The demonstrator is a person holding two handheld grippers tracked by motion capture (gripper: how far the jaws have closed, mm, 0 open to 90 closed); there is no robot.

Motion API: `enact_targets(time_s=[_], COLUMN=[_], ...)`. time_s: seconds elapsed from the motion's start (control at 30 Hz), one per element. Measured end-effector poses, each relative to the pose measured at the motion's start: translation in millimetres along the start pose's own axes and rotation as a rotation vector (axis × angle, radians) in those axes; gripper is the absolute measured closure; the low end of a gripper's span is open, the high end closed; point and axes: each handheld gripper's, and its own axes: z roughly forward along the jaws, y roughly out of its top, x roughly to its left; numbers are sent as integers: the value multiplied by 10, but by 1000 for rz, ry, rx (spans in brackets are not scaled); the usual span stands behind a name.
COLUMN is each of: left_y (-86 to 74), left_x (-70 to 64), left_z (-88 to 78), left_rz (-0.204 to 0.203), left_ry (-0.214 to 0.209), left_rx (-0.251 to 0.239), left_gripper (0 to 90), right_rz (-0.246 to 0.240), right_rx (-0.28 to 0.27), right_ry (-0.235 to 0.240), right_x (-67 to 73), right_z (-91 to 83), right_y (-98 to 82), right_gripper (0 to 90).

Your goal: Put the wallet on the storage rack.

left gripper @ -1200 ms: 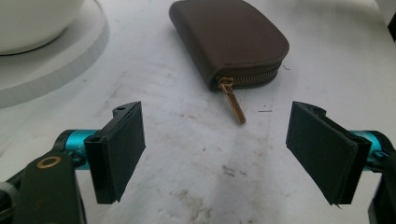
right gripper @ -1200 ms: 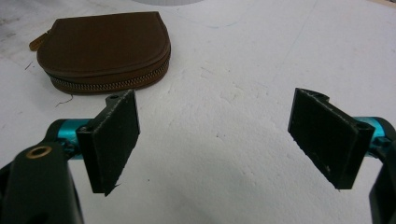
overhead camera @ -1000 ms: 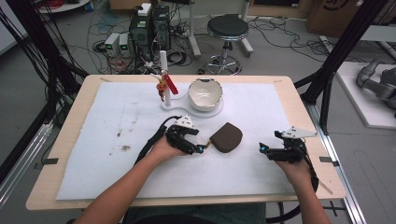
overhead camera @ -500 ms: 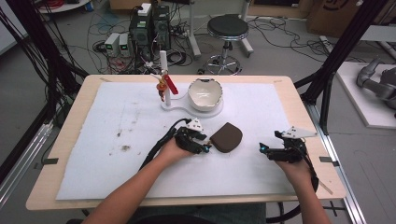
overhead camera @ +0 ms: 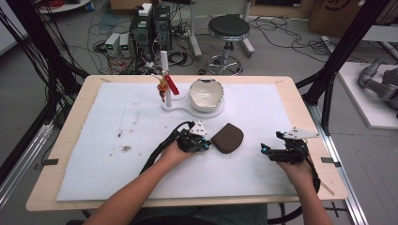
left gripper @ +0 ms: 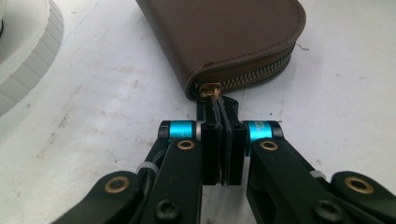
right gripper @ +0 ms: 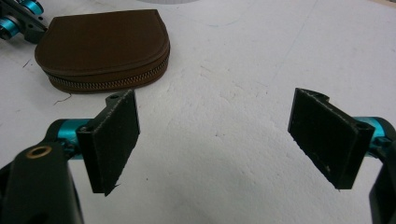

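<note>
In the high view we see the brown zip pouch [overhead camera: 227,138] lying a little right of the middle of the frame on the white sheet [overhead camera: 117,117] that covers the wooden table [overhead camera: 300,93]. The left gripper [overhead camera: 206,145] sits just at the pouch's left edge; the right gripper [overhead camera: 264,149] rests well apart from it, at the lower right. Near the top centre stands a white bowl [overhead camera: 205,93] on a white base, with a small stand carrying a red piece [overhead camera: 165,86] beside it. Behind the table the grey floor carries many cables, some computer boxes [overhead camera: 150,26] and a round stool [overhead camera: 229,28]. We can read no writing or brand anywhere.

In the left gripper view the jaws have just been closing and now press together on the dark zip pull [left gripper: 223,112] of the pouch [left gripper: 224,37], which fills the upper centre; the brass slider is right at the pouch's corner. The sheet here shows faint grey marks.

In the right gripper view the jaws stand wide apart with nothing between them, over bare white sheet [right gripper: 224,107]. The pouch [right gripper: 102,46] lies at the upper left, zip side toward us.
</note>
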Motion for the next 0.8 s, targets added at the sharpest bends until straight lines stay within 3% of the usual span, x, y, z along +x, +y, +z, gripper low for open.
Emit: enact_targets(time_s=[0.03,0.2,0.23,0.27,0.5,0.8], left_y=[-13,-37,-38,-38,15,163], left_x=[28,80,97,97,143,186], left_z=[-1,-12,-34,-34,-175,-399], left_rz=[-24,-60,-83,-83,-153,-154], left_ry=[-18,-65,-102,-102,-188,-245], left_rx=[-10,-31,-56,-56,-181,-281], left_gripper=[881,882,883,883,883,884], right_rz=[4,6,5,5,5,0], right_rx=[1,0,1,1,2,3], right_ry=[0,1,1,1,3,2], right_x=[1,1,0,0,1,5], right_z=[-4,-5,-3,-3,8,10], right_y=[-3,-5,-5,-5,-5,0], right_gripper=[167,167,167,167,167,167])
